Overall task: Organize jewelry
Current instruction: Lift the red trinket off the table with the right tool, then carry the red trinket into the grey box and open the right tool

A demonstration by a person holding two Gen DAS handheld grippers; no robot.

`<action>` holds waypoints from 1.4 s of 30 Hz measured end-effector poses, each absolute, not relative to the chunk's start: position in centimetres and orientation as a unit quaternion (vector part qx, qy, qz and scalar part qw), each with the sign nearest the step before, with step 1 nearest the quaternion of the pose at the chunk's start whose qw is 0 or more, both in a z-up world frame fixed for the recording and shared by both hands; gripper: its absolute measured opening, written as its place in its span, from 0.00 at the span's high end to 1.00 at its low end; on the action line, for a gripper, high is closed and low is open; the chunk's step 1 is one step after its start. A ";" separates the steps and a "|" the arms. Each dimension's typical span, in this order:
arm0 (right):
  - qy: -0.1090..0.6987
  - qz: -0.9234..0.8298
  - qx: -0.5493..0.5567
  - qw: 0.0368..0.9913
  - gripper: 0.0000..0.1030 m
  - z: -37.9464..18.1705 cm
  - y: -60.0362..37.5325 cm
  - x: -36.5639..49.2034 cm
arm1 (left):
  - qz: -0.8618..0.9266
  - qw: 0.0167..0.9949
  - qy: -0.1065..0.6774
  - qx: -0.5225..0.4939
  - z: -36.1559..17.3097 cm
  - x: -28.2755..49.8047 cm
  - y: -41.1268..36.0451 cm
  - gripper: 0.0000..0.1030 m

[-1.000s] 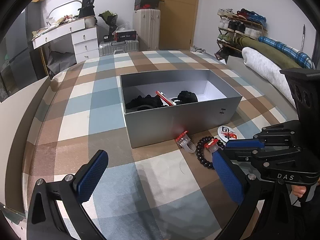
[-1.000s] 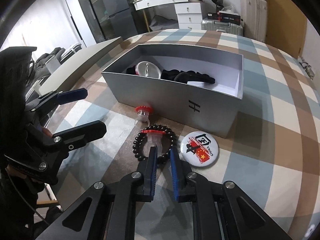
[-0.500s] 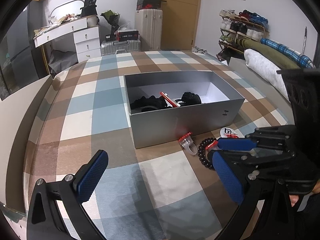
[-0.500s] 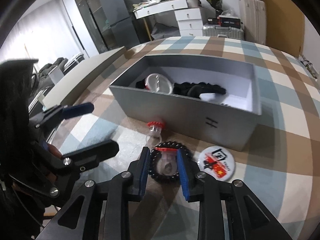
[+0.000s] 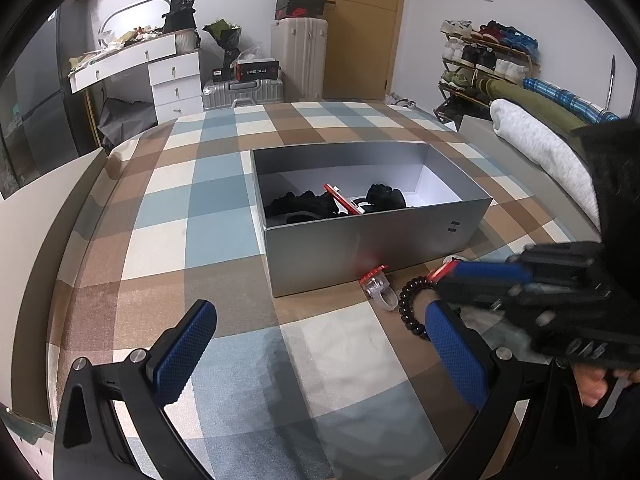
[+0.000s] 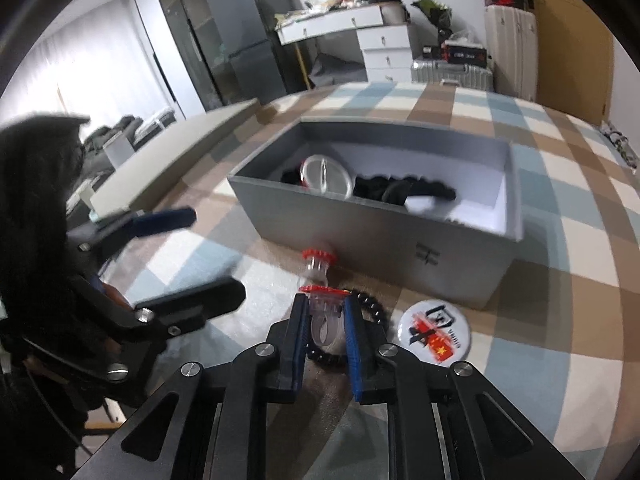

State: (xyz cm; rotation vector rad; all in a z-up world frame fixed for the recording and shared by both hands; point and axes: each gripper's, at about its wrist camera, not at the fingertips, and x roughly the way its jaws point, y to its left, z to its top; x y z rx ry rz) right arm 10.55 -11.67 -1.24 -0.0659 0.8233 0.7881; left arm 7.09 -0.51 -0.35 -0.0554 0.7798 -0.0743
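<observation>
A clear plastic ring with a red top (image 6: 325, 316) stands inside a black bead bracelet (image 6: 372, 306) on the checked cloth. My right gripper (image 6: 325, 302) is closing on that ring, and both blue pads press its clear band. The left wrist view shows the same ring's red top (image 5: 442, 270) at the right gripper's (image 5: 440, 282) tip. A second such ring (image 5: 378, 286) lies against the open grey box (image 5: 360, 248). My left gripper (image 5: 316, 320) hovers wide open and empty over the cloth, short of the rings.
The grey box (image 6: 360, 224) holds black items and a round clear case (image 6: 326, 174). A round badge (image 6: 434, 330) lies on the cloth to the right of the bracelet. A rolled blanket (image 5: 536, 148) lies along the table's right edge.
The right gripper opened around the ring inside the bracelet, then shut on it, and its view tipped upward a little. The left gripper stayed where it was, open.
</observation>
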 end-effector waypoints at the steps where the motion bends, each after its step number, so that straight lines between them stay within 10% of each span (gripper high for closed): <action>1: 0.382 0.374 -0.022 0.845 0.84 -0.8 -12.2 10.6 | -0.037 0.923 0.382 -0.029 -0.4 7.1 -0.5 0.01; 11: 0.377 0.350 0.000 0.858 0.84 0.3 -15.0 11.7 | -0.048 0.907 0.412 -0.077 -1.3 8.2 -0.3 0.03; 19: 0.371 0.347 0.018 0.861 0.84 1.1 -16.6 11.7 | -0.055 0.895 0.433 -0.088 -2.3 9.8 -2.1 0.46; 32: 0.371 0.354 0.027 0.858 0.84 1.3 -17.0 11.6 | -0.041 0.893 0.441 -0.080 -2.4 11.1 -2.5 0.86; 42: 0.365 0.357 0.022 0.860 0.84 0.9 -16.4 11.5 | -0.062 0.919 0.384 -0.056 0.0 7.2 -0.9 0.86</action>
